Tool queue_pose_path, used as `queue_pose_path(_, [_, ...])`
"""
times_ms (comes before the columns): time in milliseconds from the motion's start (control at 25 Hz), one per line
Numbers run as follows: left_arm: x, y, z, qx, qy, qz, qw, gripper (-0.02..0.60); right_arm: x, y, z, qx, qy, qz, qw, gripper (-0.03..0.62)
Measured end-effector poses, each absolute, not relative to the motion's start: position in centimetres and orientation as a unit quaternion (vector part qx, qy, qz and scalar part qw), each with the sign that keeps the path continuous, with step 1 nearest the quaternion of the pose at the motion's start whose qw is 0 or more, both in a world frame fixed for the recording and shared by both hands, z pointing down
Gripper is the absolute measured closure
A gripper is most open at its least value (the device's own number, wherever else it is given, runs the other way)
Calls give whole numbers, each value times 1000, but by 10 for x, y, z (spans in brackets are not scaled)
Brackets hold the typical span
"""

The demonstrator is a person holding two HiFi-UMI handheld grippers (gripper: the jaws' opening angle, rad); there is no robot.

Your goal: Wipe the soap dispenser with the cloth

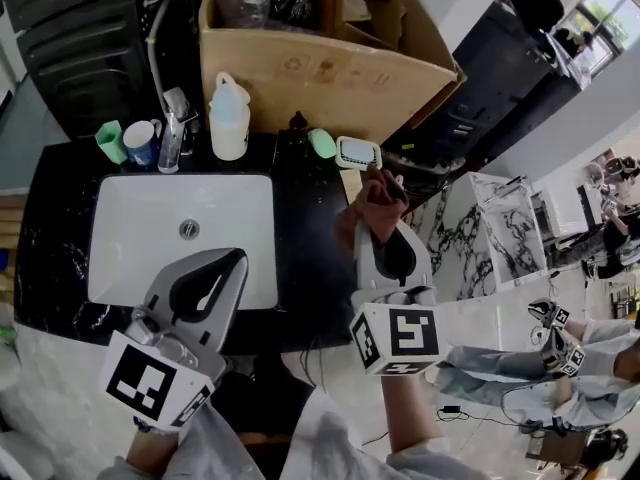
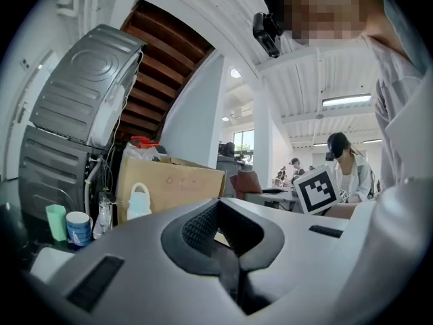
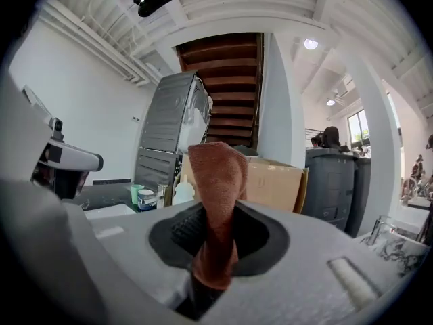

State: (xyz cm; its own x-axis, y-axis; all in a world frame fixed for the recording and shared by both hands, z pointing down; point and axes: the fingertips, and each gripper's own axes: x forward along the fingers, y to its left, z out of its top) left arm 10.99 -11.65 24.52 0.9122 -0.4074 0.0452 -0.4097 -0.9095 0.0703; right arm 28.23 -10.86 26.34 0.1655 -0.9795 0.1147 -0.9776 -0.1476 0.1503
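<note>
— Where's the cloth (image 3: 216, 181)?
— Centre frame, clamped in the right gripper (image 3: 215, 249). The left gripper (image 2: 233, 266) is closed, empty.
— Soap dispenser (image 1: 172, 136)?
— Upper left, on the tabletop (image 1: 300, 258) behind the sink (image 1: 125, 253).

cloth (image 3: 215, 188) end hidden between jaws

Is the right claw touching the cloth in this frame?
Touching. The right gripper view shows the cloth pinched between the closed jaws of the right claw, with its free end standing up out of them.
</note>
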Motion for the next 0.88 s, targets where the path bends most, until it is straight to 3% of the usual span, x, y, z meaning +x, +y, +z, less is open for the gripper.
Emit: queue_pose_path(880, [157, -175, 269, 953, -293, 43, 58, 578, 333, -257, 322, 683, -713, 6, 157, 519])
